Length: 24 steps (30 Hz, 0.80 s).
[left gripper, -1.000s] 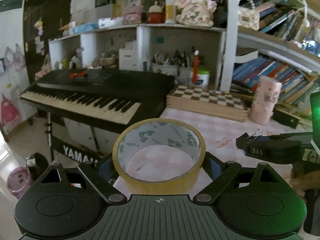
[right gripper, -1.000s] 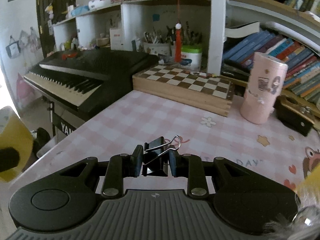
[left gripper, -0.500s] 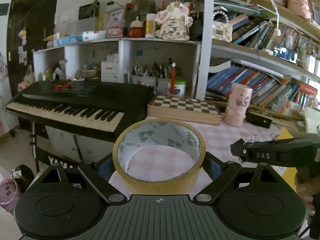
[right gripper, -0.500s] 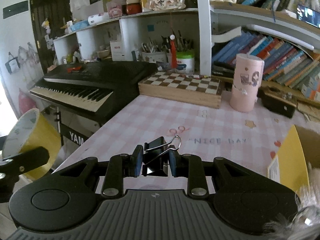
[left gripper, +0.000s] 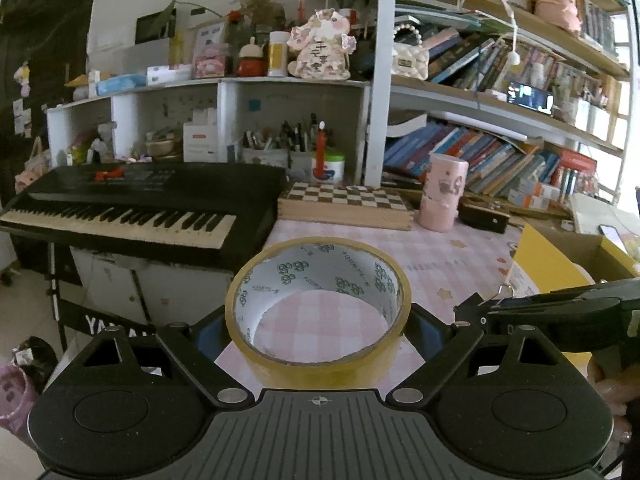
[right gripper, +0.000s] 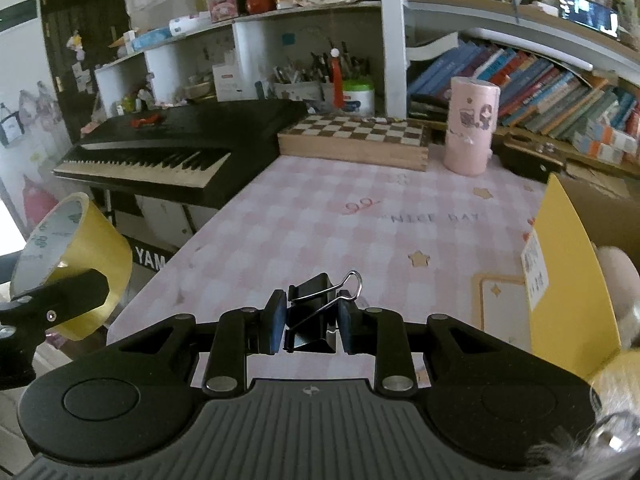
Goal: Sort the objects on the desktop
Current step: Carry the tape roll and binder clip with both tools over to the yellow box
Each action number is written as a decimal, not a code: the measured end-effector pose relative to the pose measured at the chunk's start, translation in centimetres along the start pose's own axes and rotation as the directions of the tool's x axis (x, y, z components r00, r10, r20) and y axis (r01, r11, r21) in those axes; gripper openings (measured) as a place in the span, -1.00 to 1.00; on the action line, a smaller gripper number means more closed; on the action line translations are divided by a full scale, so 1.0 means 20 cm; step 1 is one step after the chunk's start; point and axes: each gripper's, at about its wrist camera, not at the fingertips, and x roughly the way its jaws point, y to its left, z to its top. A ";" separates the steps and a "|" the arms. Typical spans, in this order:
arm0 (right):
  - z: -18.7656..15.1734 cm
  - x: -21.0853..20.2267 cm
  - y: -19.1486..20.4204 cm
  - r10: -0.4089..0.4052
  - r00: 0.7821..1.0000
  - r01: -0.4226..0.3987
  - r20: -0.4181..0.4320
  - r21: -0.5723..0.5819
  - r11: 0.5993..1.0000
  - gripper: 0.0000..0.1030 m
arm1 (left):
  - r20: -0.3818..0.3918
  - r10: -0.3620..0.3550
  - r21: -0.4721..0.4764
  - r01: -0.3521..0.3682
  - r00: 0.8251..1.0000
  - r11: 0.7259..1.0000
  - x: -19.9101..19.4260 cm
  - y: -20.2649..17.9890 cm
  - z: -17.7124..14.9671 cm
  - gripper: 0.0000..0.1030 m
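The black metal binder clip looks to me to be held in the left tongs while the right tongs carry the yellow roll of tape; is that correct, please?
Not quite: the sides are swapped. The right wrist view shows the black metal binder clip pinched in the right tongs, and the left wrist view shows the yellow roll of tape in the left tongs.

Ahead of the jaws and to their left we see a black keyboard [left gripper: 132,204] on its stand. Straight ahead, at the far edge of the pink checked tablecloth [right gripper: 340,216], lies a chessboard box [right gripper: 354,138], with a pink cylinder [right gripper: 472,126] upright just right of it. Beyond them we see shelves of books [left gripper: 500,156] and a pen holder [left gripper: 276,146].
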 end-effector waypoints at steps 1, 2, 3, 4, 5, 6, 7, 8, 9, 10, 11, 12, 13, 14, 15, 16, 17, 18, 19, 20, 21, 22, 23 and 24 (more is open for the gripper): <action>-0.02 -0.02 0.01 -0.005 1.000 0.005 -0.001 0.001 1.000 -0.52 | -0.001 -0.008 0.003 0.008 1.000 1.000 -0.02 0.01 -0.01 0.78; -0.03 -0.04 0.03 -0.009 1.000 0.009 0.000 0.001 1.000 -0.52 | -0.003 -0.015 0.007 0.015 1.000 1.000 -0.04 0.02 -0.02 0.78; -0.05 -0.06 0.05 -0.014 1.000 0.014 -0.001 0.000 1.000 -0.52 | -0.006 -0.022 0.009 0.022 1.000 1.000 -0.05 0.02 -0.03 0.78; -0.07 -0.08 0.06 -0.019 1.000 0.019 -0.001 0.000 1.000 -0.52 | -0.009 -0.030 0.012 0.030 0.999 0.999 -0.06 0.03 -0.04 0.78; -0.09 -0.10 0.08 -0.024 1.000 0.024 -0.002 0.001 1.000 -0.52 | -0.013 -0.038 0.015 0.039 0.999 0.999 -0.08 0.03 -0.05 0.78; -0.11 -0.12 0.09 -0.029 1.000 0.029 -0.002 0.004 1.000 -0.52 | -0.015 -0.046 0.018 0.047 0.999 0.999 -0.09 0.03 -0.06 0.78; -0.13 -0.14 0.10 -0.036 0.999 0.036 -0.004 0.009 0.999 -0.52 | -0.017 -0.056 0.022 0.056 0.998 0.998 -0.11 0.04 -0.07 0.78; -0.15 -0.16 0.11 -0.043 0.999 0.043 -0.005 0.014 0.999 -0.52 | -0.020 -0.066 0.027 0.066 0.998 0.997 -0.13 0.04 -0.08 0.78; -0.17 -0.18 0.12 -0.051 0.999 0.051 -0.008 0.021 0.998 -0.52 | -0.023 -0.074 0.031 0.075 0.997 0.997 -0.14 0.04 -0.09 0.78; -0.20 -0.20 0.13 -0.059 0.998 0.060 -0.011 0.030 0.998 -0.52 | -0.027 -0.084 0.035 0.085 0.996 0.996 -0.16 0.05 -0.11 0.78; -0.22 -0.22 0.14 -0.067 0.998 0.067 -0.014 0.037 0.997 -0.52 | -0.032 -0.095 0.040 0.096 0.995 0.995 -0.17 0.05 -0.12 0.78; -0.25 -0.24 0.15 -0.076 0.997 0.077 -0.018 0.048 0.996 -0.52 | -0.039 -0.107 0.047 0.108 0.994 0.993 -0.19 0.05 -0.13 0.78; -0.28 -0.26 0.16 -0.082 0.996 0.084 -0.022 0.055 0.995 -0.52 | -0.046 -0.118 0.054 0.121 0.992 0.991 -0.20 0.05 -0.15 0.78; -0.31 -0.28 0.16 -0.090 0.996 0.091 -0.026 0.064 0.994 -0.52 | -0.052 -0.128 0.059 0.131 0.990 0.990 -0.22 0.05 -0.17 0.78; -0.34 -0.30 0.17 -0.097 0.995 0.099 -0.031 0.073 0.992 -0.52 | -0.059 -0.141 0.067 0.144 0.988 0.987 -0.23 0.05 -0.18 0.78; -0.36 -0.32 0.18 -0.104 0.994 0.106 -0.036 0.082 0.991 -0.52 | -0.068 -0.154 0.075 0.159 0.986 0.984 -0.24 0.05 -0.20 0.78; -0.39 -0.34 0.19 -0.110 0.993 0.114 -0.041 0.090 0.989 -0.52 | -0.079 -0.165 0.083 0.172 0.983 0.982 -0.25 0.05 -0.22 0.78; -0.42 -0.35 0.20 -0.117 0.992 0.121 -0.047 0.098 0.988 -0.52 | -0.091 -0.178 0.088 0.186 0.980 0.979 -0.26 0.04 -0.23 0.78; -0.44 -0.37 0.21 -0.124 0.991 0.129 -0.054 0.105 0.986 -0.52 | -0.104 -0.192 0.092 0.202 0.976 0.975 -0.26 0.04 -0.25 0.78; -0.46 -0.38 0.21 -0.132 0.989 0.138 -0.060 0.115 0.984 -0.52 | -0.113 -0.204 0.095 0.215 0.972 0.972 -0.27 0.03 -0.25 0.78; -0.47 -0.40 0.21 -0.139 0.988 0.146 -0.065 0.121 0.982 -0.52 | -0.120 -0.216 0.096 0.228 0.969 0.969 -0.27 0.03 -0.26 0.78; -0.49 -0.41 0.21 -0.148 0.987 0.156 -0.069 0.127 0.980 -0.52 | -0.125 -0.230 0.097 0.242 0.965 0.965 -0.27 0.02 -0.27 0.78; -0.50 -0.43 0.20 -0.160 0.985 0.168 -0.070 0.135 0.976 -0.52 | -0.128 -0.243 0.099 0.256 0.962 0.962 -0.28 0.01 -0.27 0.78; -0.52 -0.45 0.20 -0.172 0.983 0.181 -0.070 0.143 0.973 -0.52 | -0.132 -0.256 0.102 0.270 0.958 0.957 -0.27 0.00 -0.27 0.78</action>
